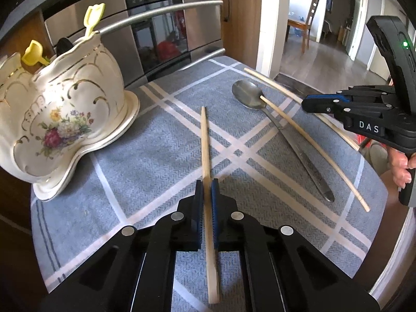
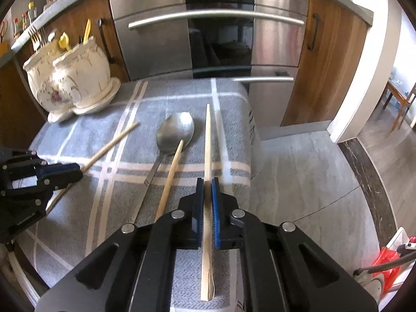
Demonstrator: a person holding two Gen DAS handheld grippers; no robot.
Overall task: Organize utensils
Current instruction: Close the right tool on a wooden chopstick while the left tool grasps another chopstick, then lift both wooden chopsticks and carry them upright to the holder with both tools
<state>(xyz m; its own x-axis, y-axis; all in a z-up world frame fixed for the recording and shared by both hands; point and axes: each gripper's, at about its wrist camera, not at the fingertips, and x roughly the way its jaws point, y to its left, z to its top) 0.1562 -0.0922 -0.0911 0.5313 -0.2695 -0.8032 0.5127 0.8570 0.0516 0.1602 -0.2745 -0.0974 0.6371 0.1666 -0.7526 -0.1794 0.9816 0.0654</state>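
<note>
One chopstick (image 1: 206,140) is pinched between the left gripper's (image 1: 207,197) pads; a second chopstick (image 2: 207,140), near the table's right edge, is pinched by the right gripper (image 2: 207,197). Between them a third chopstick (image 1: 312,150) lies across the metal spoon (image 1: 249,95) on the checked cloth (image 1: 156,150). The ceramic holder (image 1: 65,109) stands at the far left corner.

A home kitchen: a stainless-steel built-in oven with curved bar handles (image 2: 218,26) and brown wooden cabinet doors (image 2: 325,59) stand ahead of the grippers, with a wooden dining chair (image 1: 310,23) visible through a doorway beyond.
</note>
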